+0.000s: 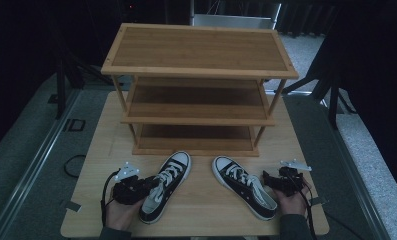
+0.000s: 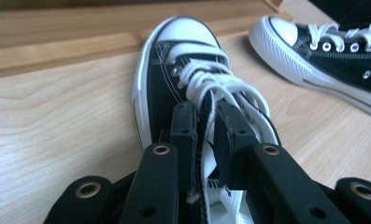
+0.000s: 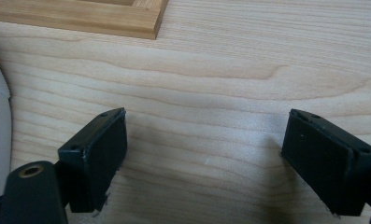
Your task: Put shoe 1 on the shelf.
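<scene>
On the table, just in front of the wooden shoe rack, lie two black canvas sneakers, and we have our left gripper at the nearer part of the left sneaker. In the left gripper view its jaws stand only a little apart, with the edge of the canvas upper between them; whether the pads truly press on the cloth we cannot tell, since a sliver of gap shows on one side. Our right gripper sits wide open with nothing in it, low over bare table, just beside the right sneaker.

To do this grasp well, we judge that we should close on the stiff canvas rim by the eyelets, not on the loose laces, which would slip and let the shoe swing. We would pinch deep enough that the pads bear fully on the cloth, then lift slowly and keep the sole level, so the toe does not catch the lowest shelf on the way in.

The left sneaker is a low black lace-up with a white rubber toe cap, a white sole band along its side and white laces loosely threaded through metal eyelets. It stands upright on its sole, toe pointing toward the rack, well apart from its mate.
</scene>
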{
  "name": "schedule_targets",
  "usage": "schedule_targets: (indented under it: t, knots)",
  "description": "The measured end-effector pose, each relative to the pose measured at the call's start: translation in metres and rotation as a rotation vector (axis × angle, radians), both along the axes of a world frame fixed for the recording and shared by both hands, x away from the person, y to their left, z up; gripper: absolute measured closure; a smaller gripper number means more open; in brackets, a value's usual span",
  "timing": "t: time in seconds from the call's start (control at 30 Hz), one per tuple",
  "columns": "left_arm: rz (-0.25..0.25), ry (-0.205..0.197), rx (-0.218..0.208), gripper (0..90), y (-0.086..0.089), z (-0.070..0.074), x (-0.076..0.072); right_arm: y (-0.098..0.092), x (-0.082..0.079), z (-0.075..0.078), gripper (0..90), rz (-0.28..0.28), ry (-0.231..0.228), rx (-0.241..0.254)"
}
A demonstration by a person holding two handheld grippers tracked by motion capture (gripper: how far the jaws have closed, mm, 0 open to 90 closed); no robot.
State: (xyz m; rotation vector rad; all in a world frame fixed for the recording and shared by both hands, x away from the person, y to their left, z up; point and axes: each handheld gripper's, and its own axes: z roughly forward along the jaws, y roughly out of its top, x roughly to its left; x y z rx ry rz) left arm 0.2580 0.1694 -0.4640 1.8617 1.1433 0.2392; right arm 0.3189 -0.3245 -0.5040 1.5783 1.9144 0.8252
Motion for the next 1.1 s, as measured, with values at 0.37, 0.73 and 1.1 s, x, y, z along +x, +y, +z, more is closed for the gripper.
schedule_targets:
  t: [0.37,0.73,1.1]
  knots:
    - [0.014,0.033,0.041,82.9,-0.003,-0.006,0.005,0.000,0.000,0.000,14.2,0.005,0.000,-0.001]
    - [0.022,0.055,0.044,86.6,-0.005,-0.007,0.006,0.000,0.000,0.000,14.2,0.007,0.000,-0.001]
    - [0.010,0.125,-0.199,87.9,0.007,-0.009,0.012,0.000,0.000,0.000,14.2,0.009,-0.001,-0.001]
